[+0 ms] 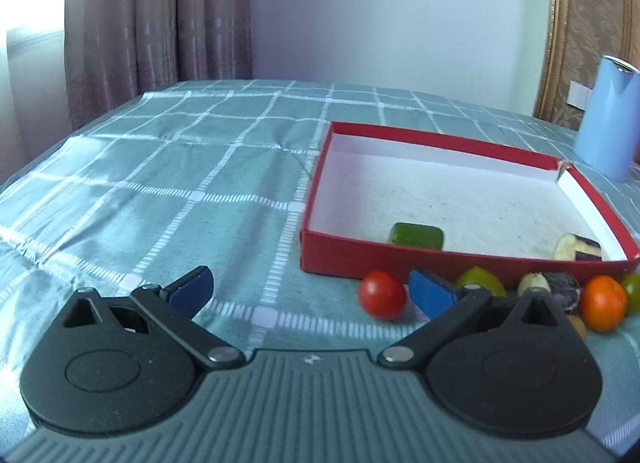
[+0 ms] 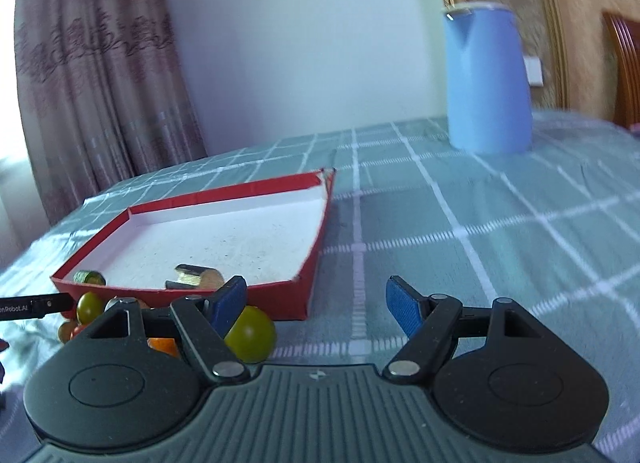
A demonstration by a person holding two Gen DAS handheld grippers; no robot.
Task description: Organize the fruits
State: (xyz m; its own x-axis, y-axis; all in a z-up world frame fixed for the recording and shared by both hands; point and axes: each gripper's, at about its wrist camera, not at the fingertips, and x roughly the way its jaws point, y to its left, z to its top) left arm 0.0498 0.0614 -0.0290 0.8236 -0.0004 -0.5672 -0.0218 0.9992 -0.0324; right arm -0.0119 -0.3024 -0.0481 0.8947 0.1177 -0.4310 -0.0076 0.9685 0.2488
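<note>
A red box (image 1: 336, 259) with a white inside lies on the checked cloth. In it are a green cucumber piece (image 1: 416, 236) and an eggplant piece (image 1: 578, 248). In front of it lie a red tomato (image 1: 382, 295), a green tomato (image 1: 480, 281), another eggplant piece (image 1: 554, 287) and an orange tomato (image 1: 603, 303). My left gripper (image 1: 312, 291) is open and empty, with the red tomato beside its right finger. My right gripper (image 2: 316, 305) is open and empty. A green tomato (image 2: 250, 333) sits just by its left finger, in front of the red box (image 2: 304, 295).
A tall blue jug (image 2: 488, 79) stands behind and to the right of the box; it also shows in the left wrist view (image 1: 608, 123). Curtains and a wall lie beyond the table's far edge. The left gripper's tip (image 2: 36, 305) shows at the left edge.
</note>
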